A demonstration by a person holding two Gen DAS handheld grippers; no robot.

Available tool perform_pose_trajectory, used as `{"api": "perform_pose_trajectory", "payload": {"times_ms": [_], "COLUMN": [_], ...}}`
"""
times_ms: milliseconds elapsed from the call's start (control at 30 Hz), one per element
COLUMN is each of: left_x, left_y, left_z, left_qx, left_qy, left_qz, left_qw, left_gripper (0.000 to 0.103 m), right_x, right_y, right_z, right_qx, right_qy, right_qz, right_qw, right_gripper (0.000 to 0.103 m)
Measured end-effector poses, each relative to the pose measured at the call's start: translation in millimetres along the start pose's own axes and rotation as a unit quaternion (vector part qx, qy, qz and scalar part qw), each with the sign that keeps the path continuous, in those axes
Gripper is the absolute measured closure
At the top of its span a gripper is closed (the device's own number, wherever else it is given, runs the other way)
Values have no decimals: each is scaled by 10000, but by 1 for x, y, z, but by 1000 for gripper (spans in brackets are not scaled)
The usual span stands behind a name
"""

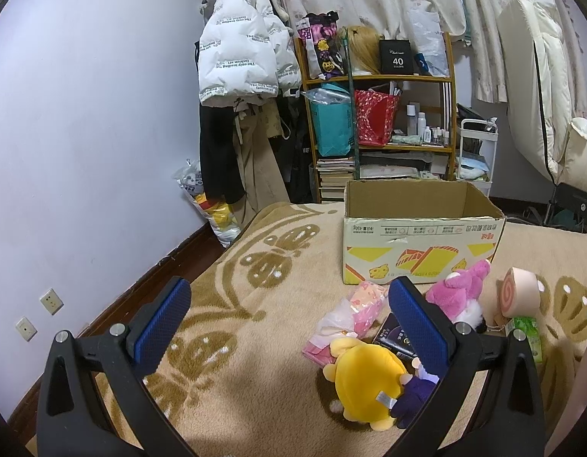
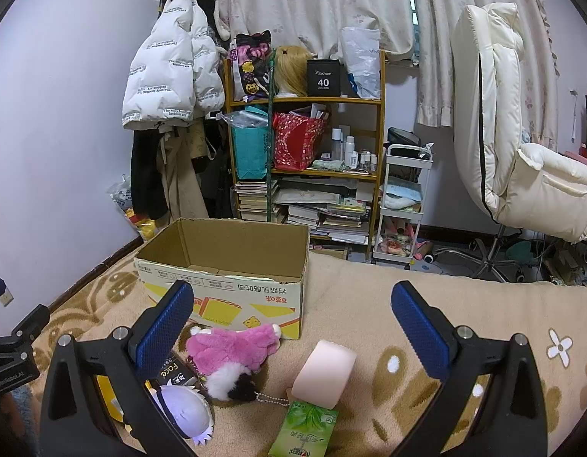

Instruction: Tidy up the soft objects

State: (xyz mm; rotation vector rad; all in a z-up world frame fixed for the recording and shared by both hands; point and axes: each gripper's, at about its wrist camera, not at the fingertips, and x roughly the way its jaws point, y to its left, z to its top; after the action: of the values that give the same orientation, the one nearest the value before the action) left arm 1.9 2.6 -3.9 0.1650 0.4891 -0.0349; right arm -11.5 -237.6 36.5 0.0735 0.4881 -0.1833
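An open cardboard box (image 1: 423, 243) stands on the beige patterned blanket (image 1: 255, 304); it also shows in the right wrist view (image 2: 225, 285), looking empty. In front of it lie a yellow plush (image 1: 369, 377), a pink plush (image 1: 459, 289), a pink swirl-roll cushion (image 1: 520, 295), a pink wrapped doll (image 1: 354, 312) and a purple plush (image 1: 415, 400). The right wrist view shows the pink plush (image 2: 236, 350), the roll cushion (image 2: 326, 373) and a white-purple plush (image 2: 187, 411). My left gripper (image 1: 289, 320) is open above the blanket, left of the toys. My right gripper (image 2: 293, 327) is open above the pink plush and roll.
A green tissue packet (image 2: 305, 434) and a black packet (image 2: 171, 373) lie among the toys. A cluttered wooden shelf (image 2: 305, 144), hanging coats (image 2: 171, 76), a white trolley (image 2: 404, 202) and a cream chair (image 2: 522, 133) stand behind the bed. The wall is on the left.
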Motion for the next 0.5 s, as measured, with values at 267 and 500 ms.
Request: {"api": "perform_pose_trajectory", "payload": {"times_ms": [267, 500], "left_x": [-1, -1], "left_y": [0, 0], "left_z": [1, 1], "left_qx": [34, 33], "left_qy": [13, 19], "left_qz": [-2, -1], "left_qw": [10000, 10000], "left_gripper": [0, 0], "right_x": [1, 1], "right_y": [0, 0], "right_z": [0, 0], "right_qx": [-5, -7], "right_qy": [-1, 5], "right_qz": [6, 1], "right_qw": [10000, 10000], "right_gripper": [0, 0]}}
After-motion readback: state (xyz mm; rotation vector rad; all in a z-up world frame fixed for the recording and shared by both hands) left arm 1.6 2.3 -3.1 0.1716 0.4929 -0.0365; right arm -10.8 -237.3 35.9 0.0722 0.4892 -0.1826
